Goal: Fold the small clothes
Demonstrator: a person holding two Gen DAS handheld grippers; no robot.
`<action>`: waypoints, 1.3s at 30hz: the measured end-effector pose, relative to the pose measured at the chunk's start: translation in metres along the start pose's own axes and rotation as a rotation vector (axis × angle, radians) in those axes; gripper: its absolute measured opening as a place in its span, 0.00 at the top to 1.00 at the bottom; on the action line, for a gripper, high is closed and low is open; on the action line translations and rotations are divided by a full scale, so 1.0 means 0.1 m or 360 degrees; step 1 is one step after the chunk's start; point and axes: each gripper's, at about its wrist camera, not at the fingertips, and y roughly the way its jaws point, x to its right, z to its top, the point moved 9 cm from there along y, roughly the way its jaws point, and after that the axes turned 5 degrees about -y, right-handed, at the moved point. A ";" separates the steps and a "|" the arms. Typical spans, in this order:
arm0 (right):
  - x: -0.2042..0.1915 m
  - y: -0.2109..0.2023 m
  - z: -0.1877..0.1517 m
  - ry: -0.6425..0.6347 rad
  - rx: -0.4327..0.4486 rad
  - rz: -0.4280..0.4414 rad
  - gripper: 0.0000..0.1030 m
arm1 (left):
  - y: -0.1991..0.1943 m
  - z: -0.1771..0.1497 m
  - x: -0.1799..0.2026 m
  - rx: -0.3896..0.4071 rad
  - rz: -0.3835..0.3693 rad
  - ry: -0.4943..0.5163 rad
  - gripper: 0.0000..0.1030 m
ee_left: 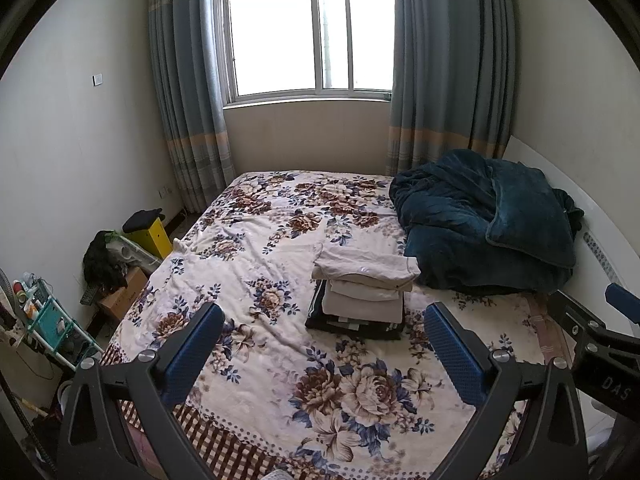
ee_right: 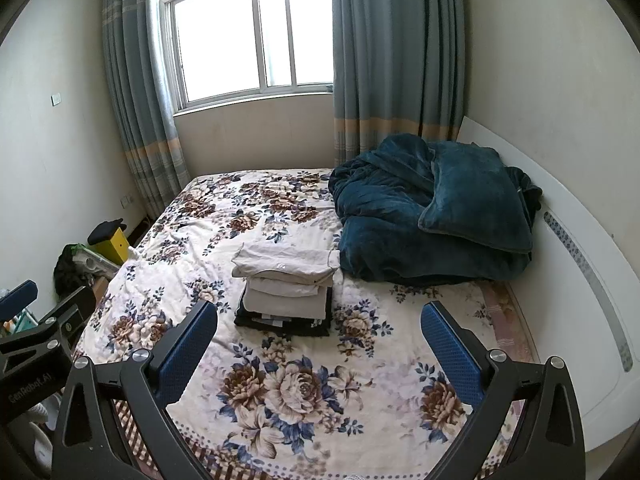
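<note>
A stack of folded clothes (ee_left: 362, 294) rests in the middle of the floral bedspread (ee_left: 260, 272), cream garments on top of dark ones; the same stack (ee_right: 286, 284) shows in the right wrist view. My left gripper (ee_left: 324, 316) hovers over the bed's near end, open, nothing between its blue pads (ee_left: 192, 356). My right gripper (ee_right: 318, 314) is likewise open and empty, held beside the left one. Each gripper's body appears at the edge of the other's view: the right gripper (ee_left: 600, 344) and the left gripper (ee_right: 36, 332).
A dark teal quilt (ee_left: 488, 224) is heaped at the bed's far right against the white headboard (ee_right: 580, 240). Left of the bed on the floor stand a yellow box (ee_left: 154, 236), a cardboard box (ee_left: 124, 296) and a teal rack (ee_left: 52, 320). Curtains flank the window (ee_left: 308, 36).
</note>
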 end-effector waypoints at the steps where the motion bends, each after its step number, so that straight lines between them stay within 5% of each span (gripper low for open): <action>1: -0.01 0.00 0.00 -0.0001 -0.0001 -0.0003 0.00 | 0.00 0.00 0.00 0.0001 0.0004 0.0001 0.00; 39: 0.03 -0.03 -0.03 0.0006 0.0015 -0.0020 0.00 | -0.02 0.05 -0.03 0.0005 -0.0013 0.0000 0.00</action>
